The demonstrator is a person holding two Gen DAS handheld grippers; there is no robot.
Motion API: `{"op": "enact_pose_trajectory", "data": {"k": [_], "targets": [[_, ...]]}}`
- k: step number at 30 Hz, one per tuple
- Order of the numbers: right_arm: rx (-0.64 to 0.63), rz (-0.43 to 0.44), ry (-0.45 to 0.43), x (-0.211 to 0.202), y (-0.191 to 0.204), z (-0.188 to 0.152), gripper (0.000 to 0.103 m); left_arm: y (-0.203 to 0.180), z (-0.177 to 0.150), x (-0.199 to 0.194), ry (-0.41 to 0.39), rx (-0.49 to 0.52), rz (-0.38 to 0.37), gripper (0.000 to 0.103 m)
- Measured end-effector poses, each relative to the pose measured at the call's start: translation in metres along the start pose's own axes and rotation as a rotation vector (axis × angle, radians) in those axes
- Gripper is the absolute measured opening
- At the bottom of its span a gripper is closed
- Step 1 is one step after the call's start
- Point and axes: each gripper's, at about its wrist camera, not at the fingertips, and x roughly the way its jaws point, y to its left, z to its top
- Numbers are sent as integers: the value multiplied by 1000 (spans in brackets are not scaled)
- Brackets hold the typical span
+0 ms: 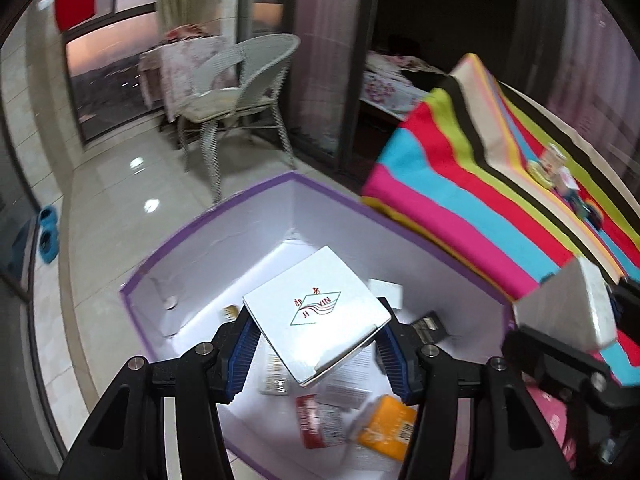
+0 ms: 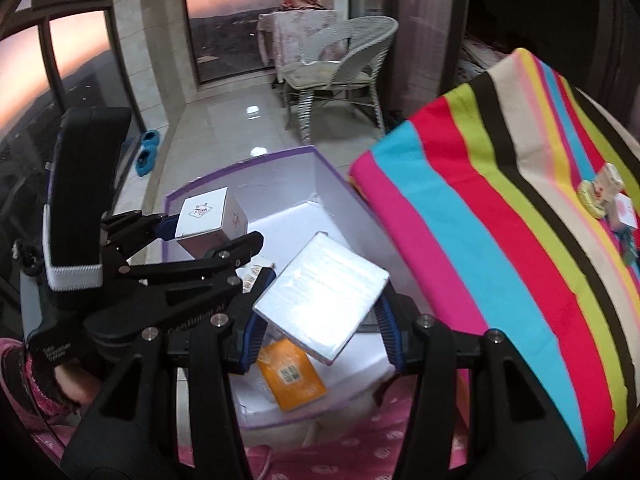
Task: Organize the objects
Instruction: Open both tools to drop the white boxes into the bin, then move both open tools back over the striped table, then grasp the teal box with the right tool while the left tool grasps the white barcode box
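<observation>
Left wrist view shows the left gripper [image 1: 316, 332] clamped on a stiff, likely light white carton [image 1: 316, 314] by opposite edges at lower centre, above the purple-rimmed bin [image 1: 224, 208]; a corner-safe hold.

Dim room, with pink dusk glowing through the windows [image 2: 224, 32]. Ceiling lights glare off the floor tiles [image 1: 136, 162]. Fisheye edges bend and darken; the striped cloth [image 1: 500, 184] is motion-blurred.

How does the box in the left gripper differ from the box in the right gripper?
The logo box in the left gripper is a chunky white cube with a red-and-green logo; the flat box in the right gripper is thin, silvery and unmarked. Both hang, gripped, above the purple-edged bin.
</observation>
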Motion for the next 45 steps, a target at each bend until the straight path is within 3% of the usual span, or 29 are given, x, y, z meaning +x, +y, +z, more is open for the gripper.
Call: {"op": "enact_pose_trajectory", "data": {"k": [2, 4, 10, 13, 20, 26, 31, 36, 42, 43, 44, 45], "targets": [[3, 71, 1, 2, -2, -1, 61, 6, 1, 5, 21, -30, 13, 68], [14, 76, -13, 2, -7, -2, 67, 11, 2, 9, 39, -62, 19, 80], [254, 45, -70, -16, -81, -19, 76, -15, 5, 15, 42, -48, -10, 82], [375, -27, -93, -32, -132, -35, 76, -47, 7, 17, 52, -6, -66, 82], [597, -336, -31, -61, -257, -78, 76, -164, 19, 36, 82, 197, -220, 83], [753, -461, 45, -73, -347, -111, 76, -270, 42, 62, 104, 317, -339, 83], [739, -467, 64, -53, -390, -94, 76, -346, 78, 106, 92, 412, -323, 83], [654, -463, 76, -15, -427, -59, 76, -368, 106, 123, 54, 385, -330, 83], [606, -470, 83, 18, -473, -25, 77, -417, 144, 147, -41, 478, -324, 83], [604, -466, 79, 20, -478, -23, 74, -425, 149, 151, -53, 492, -330, 83], [590, -477, 74, 20, -481, -21, 54, -437, 157, 157, -73, 513, -333, 83], [581, -496, 71, 19, -482, -22, 41, -447, 163, 165, -90, 531, -324, 83]]}}
